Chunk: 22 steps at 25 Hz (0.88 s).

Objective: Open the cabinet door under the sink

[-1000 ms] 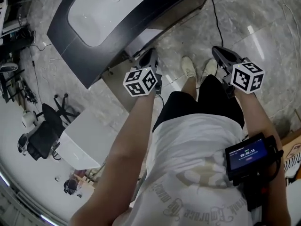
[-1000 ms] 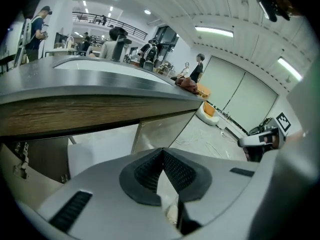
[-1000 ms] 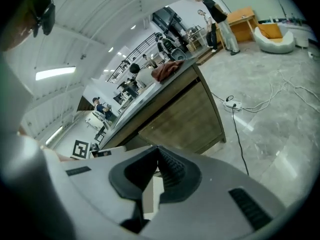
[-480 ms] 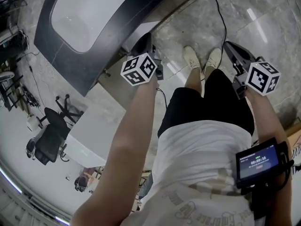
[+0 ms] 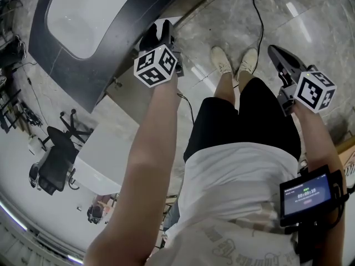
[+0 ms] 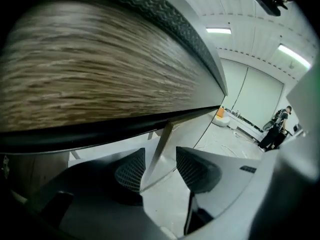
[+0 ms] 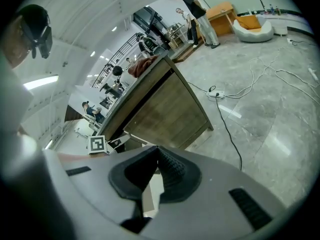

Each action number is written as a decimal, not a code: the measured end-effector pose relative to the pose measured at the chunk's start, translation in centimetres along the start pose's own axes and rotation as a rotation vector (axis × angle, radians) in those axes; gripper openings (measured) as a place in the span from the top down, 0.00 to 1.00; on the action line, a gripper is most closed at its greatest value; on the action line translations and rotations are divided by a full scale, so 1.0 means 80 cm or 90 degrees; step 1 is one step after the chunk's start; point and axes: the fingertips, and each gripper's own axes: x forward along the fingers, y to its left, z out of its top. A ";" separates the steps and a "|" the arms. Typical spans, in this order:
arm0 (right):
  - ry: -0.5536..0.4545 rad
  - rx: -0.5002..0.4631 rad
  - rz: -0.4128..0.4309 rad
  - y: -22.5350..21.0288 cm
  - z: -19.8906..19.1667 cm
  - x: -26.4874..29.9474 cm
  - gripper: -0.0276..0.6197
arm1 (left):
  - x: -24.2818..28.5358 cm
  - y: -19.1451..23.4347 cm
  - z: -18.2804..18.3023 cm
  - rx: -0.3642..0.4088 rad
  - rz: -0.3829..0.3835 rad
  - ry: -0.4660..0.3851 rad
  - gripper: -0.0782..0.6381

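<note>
The sink counter (image 5: 66, 76) is dark with a white basin (image 5: 83, 15). Its wood-grain cabinet front (image 6: 100, 84) fills the top of the left gripper view, and the right gripper view shows it from the side, cabinet (image 7: 165, 109). My left gripper (image 5: 157, 35) is at the counter's front edge. Its jaws have just been opening, and the left gripper (image 6: 160, 166) now stands open. A thin pale panel edge (image 6: 159, 144) runs between the pads, and neither pad presses on it. My right gripper (image 5: 277, 55) hangs over the floor beside the person's leg. The right gripper (image 7: 157, 160) is shut on nothing.
A black cable (image 5: 258, 15) runs across the marble floor by the person's shoes (image 5: 222, 60). An office chair (image 5: 52, 159) and a white table (image 5: 102, 159) stand to the left. More cables (image 7: 260, 69) and people (image 7: 197, 14) are far off.
My left gripper has moved up the picture toward the counter's front edge, and its jaws now reach under the rim. The right gripper has drifted slightly right.
</note>
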 end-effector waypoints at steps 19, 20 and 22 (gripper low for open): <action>0.006 0.017 -0.047 -0.030 -0.031 -0.025 0.94 | 0.041 -0.041 -0.023 0.106 -0.059 0.028 0.64; 0.006 0.016 -0.048 -0.031 -0.033 -0.025 0.94 | 0.038 -0.044 -0.026 0.109 -0.062 0.030 0.64; 0.007 0.016 -0.050 -0.030 -0.037 -0.025 0.94 | 0.031 -0.051 -0.035 0.115 -0.069 0.037 0.65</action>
